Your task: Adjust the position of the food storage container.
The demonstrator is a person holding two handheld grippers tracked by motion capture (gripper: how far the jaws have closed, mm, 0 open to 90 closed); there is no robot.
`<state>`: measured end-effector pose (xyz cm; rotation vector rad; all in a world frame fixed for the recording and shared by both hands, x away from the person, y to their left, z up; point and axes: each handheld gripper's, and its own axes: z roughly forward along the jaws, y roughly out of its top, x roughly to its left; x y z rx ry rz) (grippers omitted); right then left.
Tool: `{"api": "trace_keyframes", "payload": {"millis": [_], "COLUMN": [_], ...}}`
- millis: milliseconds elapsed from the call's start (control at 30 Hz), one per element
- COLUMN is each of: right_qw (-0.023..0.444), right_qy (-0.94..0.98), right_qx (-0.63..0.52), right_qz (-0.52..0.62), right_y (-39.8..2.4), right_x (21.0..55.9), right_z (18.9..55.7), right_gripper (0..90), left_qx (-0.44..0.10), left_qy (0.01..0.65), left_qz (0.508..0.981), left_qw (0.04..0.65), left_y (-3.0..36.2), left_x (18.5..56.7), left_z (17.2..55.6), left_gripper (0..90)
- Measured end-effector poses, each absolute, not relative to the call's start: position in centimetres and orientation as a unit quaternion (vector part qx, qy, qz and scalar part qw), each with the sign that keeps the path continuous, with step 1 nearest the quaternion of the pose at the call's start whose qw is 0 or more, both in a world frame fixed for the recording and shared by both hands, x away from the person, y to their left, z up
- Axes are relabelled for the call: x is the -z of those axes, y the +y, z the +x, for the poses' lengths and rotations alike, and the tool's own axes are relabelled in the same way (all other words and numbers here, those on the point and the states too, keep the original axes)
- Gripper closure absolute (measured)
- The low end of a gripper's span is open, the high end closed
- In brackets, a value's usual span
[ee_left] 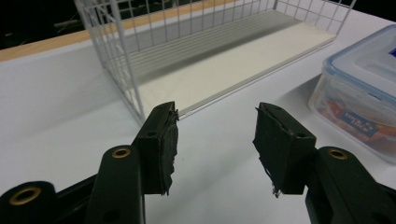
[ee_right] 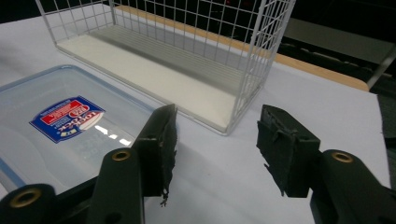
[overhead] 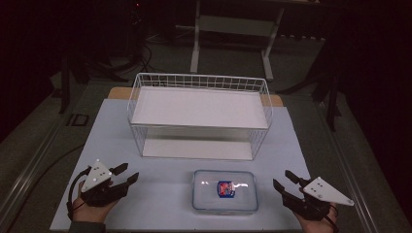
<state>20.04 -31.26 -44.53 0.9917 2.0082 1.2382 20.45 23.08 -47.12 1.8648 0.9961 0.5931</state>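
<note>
Nearest you, your left gripper (overhead: pixel 127 175) and right gripper (overhead: pixel 284 182) rest low on the white table (overhead: pixel 111 131), each with its jaws spread apart and nothing between them. Between the two, near the front edge, sits the clear plastic container (overhead: pixel 224 190), lid on, a red and blue label (overhead: pixel 225 188) on top. It looks light and stiff, but the smooth lid and walls are probably slippery; you would likely do best pinching the rim at the short ends, one gripper on each side. Beyond it stands the white wire rack (overhead: pixel 199 114), two shelves, both bare, its open side facing you.
</note>
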Motion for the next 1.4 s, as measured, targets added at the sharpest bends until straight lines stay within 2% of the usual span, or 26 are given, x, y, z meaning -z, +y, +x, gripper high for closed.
{"api": "trace_keyframes", "payload": {"millis": [467, 733, 967, 1200, 1300, 1400], "right_qw": [0.258, 0.227, 0.209, 0.17, 0.148, 0.141], "right_qy": [0.756, 0.777, 0.795, 0.819, 0.827, 0.831], "right_qx": [-0.461, -0.454, -0.439, -0.415, -0.404, -0.398], "right_qz": [0.387, 0.373, 0.362, 0.358, 0.362, 0.363], "right_y": [-31.3, -30.7, -30.2, -29.6, -29.5, -29.3], "right_x": [45.0, 45.3, 45.7, 46.6, 47.1, 47.4], "right_z": [20.6, 20.5, 20.5, 20.6, 20.9, 21.0], "right_gripper": [50.0, 66.0, 73.3, 80.7, 86.6, 87.8], "left_qx": [-0.229, -0.206, -0.188, -0.154, -0.139, -0.13], "left_qy": [0.383, 0.353, 0.342, 0.298, 0.284, 0.27], "left_qz": [0.763, 0.778, 0.789, 0.813, 0.821, 0.832], "left_qw": [0.467, 0.477, 0.475, 0.475, 0.475, 0.467], "left_y": [21.9, 20.5, 19.5, 16.6, 15.6, 14.7], "left_x": [46.8, 46.6, 46.7, 46.9, 47.1, 47.4], "left_z": [20.0, 19.8, 19.9, 19.4, 19.2, 19.2], "left_gripper": [53.3, 60.0, 68.0, 74.2, 78.9, 80.4]}}
